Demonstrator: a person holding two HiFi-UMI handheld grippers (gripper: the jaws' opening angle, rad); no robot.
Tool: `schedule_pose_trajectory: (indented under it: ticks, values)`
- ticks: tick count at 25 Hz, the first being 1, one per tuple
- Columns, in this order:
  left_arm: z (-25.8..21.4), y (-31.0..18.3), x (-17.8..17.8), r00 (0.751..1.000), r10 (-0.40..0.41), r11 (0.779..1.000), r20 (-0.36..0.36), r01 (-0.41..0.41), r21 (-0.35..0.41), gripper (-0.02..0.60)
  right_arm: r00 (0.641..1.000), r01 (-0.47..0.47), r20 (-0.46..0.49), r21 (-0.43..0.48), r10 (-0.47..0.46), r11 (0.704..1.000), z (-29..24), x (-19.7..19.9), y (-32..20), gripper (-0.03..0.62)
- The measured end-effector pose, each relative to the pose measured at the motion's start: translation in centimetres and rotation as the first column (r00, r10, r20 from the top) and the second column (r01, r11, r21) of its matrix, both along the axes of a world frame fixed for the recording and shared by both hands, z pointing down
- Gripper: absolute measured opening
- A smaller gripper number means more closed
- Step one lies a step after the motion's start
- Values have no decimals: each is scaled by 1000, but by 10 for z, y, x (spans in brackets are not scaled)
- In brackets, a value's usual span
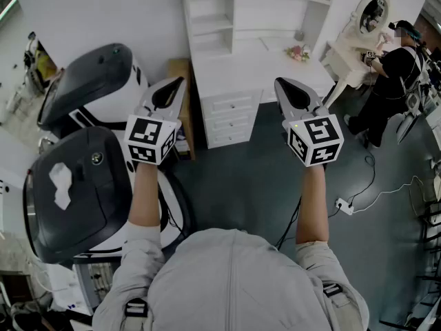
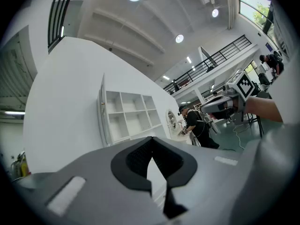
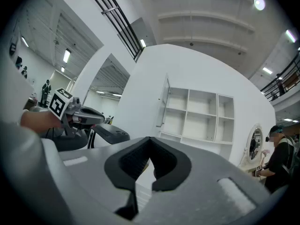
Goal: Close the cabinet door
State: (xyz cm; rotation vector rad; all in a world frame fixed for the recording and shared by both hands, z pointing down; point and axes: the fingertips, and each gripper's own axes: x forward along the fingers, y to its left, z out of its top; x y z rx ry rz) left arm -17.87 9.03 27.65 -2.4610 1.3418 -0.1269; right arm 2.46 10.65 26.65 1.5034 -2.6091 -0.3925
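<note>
A white cabinet with open shelves and a desk top stands ahead against the wall. Its door hangs open at the left side and shows edge-on; the right gripper view shows the same door. My left gripper is held level and points toward the cabinet's left side, well short of it. Its jaws meet, with nothing between them. My right gripper is held level beside it, aimed at the desk. Its jaws are also together and hold nothing.
Two large black-and-white machines stand at the left. Drawers sit under the desk top, and pink flowers lie on it. A person in black stands at a round mirror at the right. A cable and power strip lie on the floor.
</note>
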Motion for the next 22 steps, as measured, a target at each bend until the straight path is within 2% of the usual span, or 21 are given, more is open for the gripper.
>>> schedule_pose_trajectory:
  ticks: [4,11,22]
  values:
    - [2,1,10,1000,-3,1000,0,3,-8,17,1000,1,8,-2,-1,1000,1,11,-1,0]
    - [9,0,28,1000,-28,999,-2,28,-23,17,996,31,81,-17,-29,999,4,33,-7,2]
    - [24,-2,61,997,-78,996,-19,77,-49,17,985,163,68,-96,-157,982,25,60,-21,2]
